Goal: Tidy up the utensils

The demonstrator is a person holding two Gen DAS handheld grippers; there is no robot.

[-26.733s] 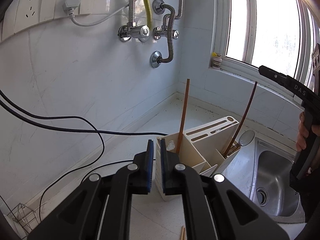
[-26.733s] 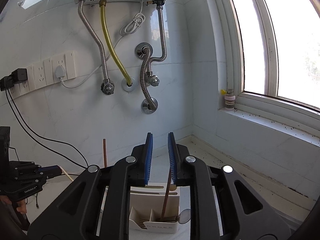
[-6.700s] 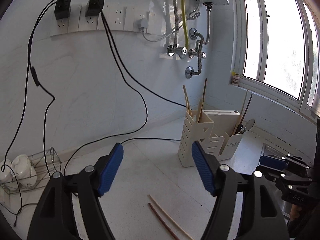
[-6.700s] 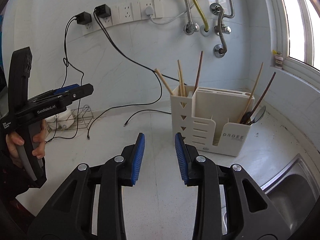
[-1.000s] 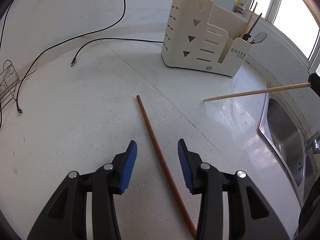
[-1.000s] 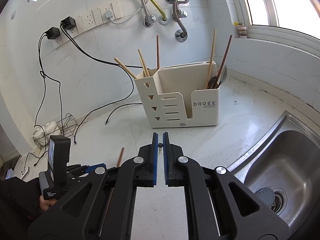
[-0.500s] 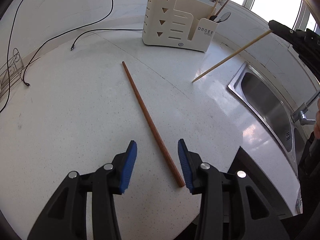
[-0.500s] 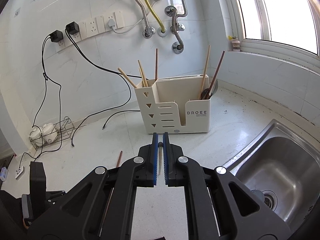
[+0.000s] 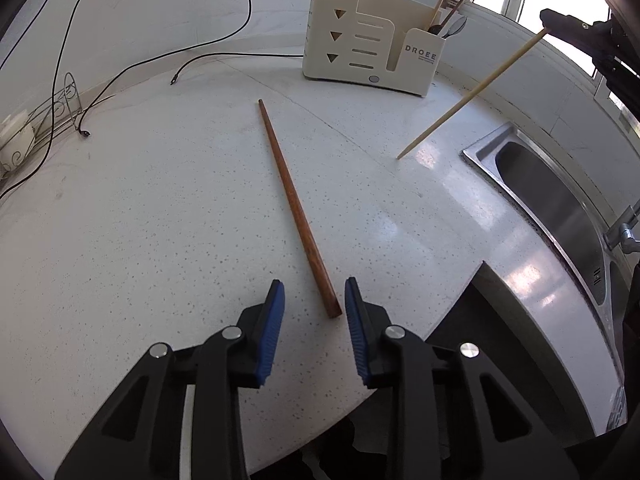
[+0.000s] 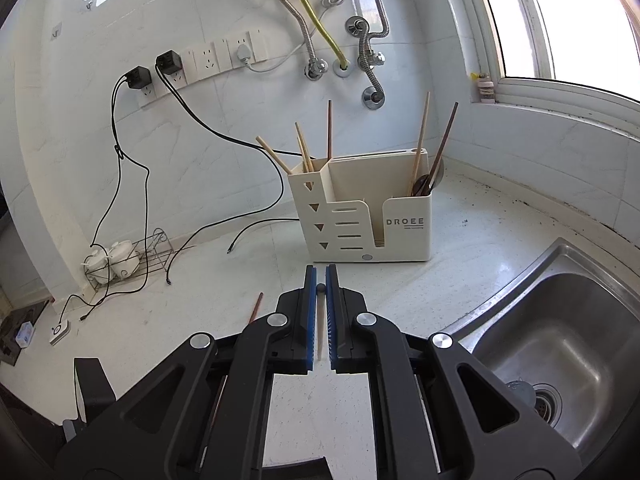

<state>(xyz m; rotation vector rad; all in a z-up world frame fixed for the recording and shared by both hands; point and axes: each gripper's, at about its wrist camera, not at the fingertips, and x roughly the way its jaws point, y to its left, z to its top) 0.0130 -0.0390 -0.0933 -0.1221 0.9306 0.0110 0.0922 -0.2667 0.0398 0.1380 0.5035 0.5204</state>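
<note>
The left gripper (image 9: 313, 304), jaws closing, straddles the near end of the dark chopstick (image 9: 294, 204), which lies flat on the table (image 9: 140, 220) in front of the utensil holder (image 9: 372, 52); its pads do not touch it. The right gripper (image 10: 320, 276) is clamped on a pale chopstick (image 9: 468, 96), in the air right of the holder.

The surface (image 9: 160, 208) is seen as white speckled stone with a glossy sheen. The dark chopstick (image 9: 294, 204) is of reddish-brown wood, the pale chopstick (image 9: 472, 94) of light, matt wood. The holder (image 10: 360, 216) is made of smooth cream plastic. The sink (image 10: 560, 320) is formed of brushed steel.
</note>
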